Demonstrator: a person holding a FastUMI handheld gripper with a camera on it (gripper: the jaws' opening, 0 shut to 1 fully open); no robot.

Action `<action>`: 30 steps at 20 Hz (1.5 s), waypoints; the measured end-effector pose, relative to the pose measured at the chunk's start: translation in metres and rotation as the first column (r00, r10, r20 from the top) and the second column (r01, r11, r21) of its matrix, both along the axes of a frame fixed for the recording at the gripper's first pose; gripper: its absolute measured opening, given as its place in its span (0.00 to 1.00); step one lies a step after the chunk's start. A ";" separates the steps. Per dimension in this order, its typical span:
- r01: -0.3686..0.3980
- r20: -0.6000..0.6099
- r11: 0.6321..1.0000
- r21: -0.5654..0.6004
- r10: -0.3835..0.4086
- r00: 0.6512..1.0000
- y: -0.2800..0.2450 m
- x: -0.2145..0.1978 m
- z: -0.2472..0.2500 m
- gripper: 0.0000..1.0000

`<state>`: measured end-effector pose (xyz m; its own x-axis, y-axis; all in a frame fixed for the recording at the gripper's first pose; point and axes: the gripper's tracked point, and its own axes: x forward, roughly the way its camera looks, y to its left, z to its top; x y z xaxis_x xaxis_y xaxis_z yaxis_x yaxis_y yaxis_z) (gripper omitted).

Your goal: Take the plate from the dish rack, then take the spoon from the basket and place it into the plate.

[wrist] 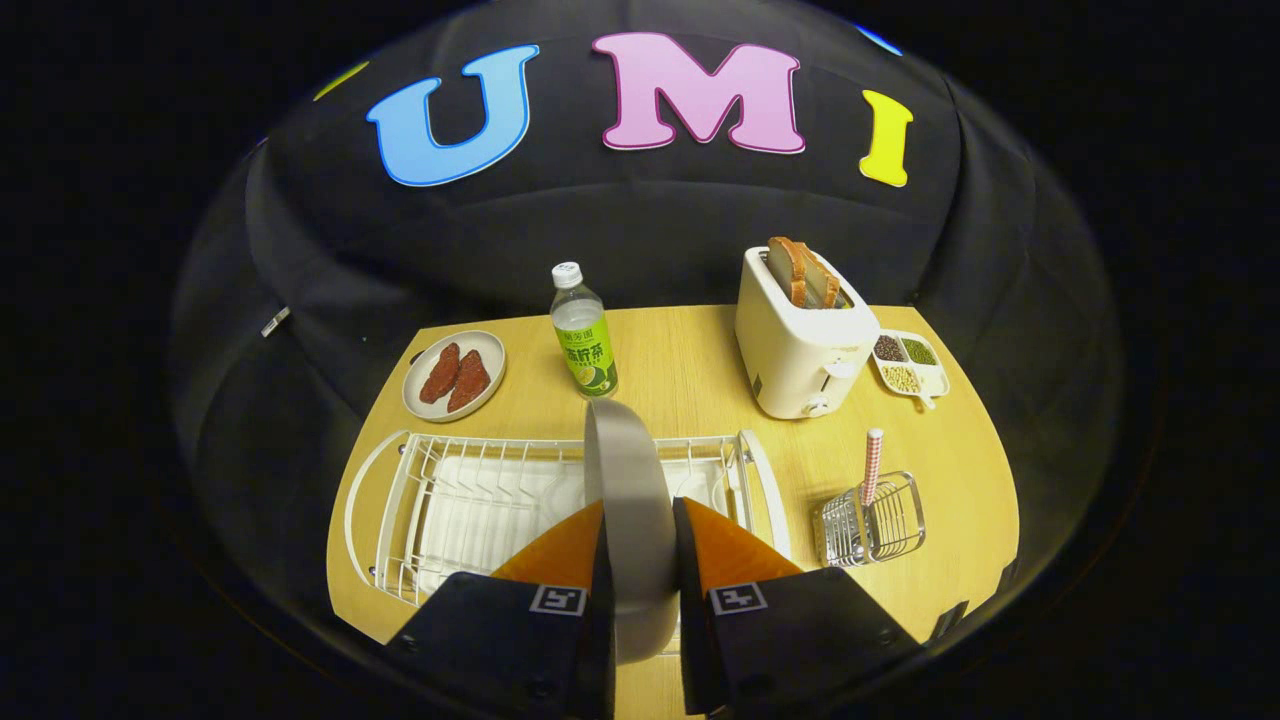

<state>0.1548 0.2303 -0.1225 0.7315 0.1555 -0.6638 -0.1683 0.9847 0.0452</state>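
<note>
Above the white wire dish rack [470,500], gripper [640,540] was clamped on the grey round plate [628,500], held edge-on so it clears the slots. Right of the rack: wire basket [872,525] with the red-checked-handle spoon [872,462] upright, untouched on the wooden tabletop [700,370].

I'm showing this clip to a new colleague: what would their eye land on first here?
First, the grey plate held on edge between the gripper jaws, which press it from both sides, above the white dish rack. Next, the white toaster with bread slices beyond the rack, and the green-labelled bottle just past the plate's top edge. The red-checked spoon handle stands in the wire basket beside the rack.
</note>
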 end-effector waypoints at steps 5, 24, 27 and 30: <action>0.000 -0.009 0.999 0.042 0.001 1.000 -0.020 0.001 0.001 0.20; -0.021 -0.158 0.931 0.365 0.084 0.984 -0.229 -0.182 -0.039 0.19; -0.017 -0.199 0.922 0.386 0.101 0.975 -0.246 -0.185 -0.069 0.19; -0.059 -0.227 0.914 0.402 0.162 0.960 -0.245 -0.175 -0.096 0.19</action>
<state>-0.0202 -0.0144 -0.2181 0.5122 0.5081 -0.6924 -0.2075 0.8556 0.4743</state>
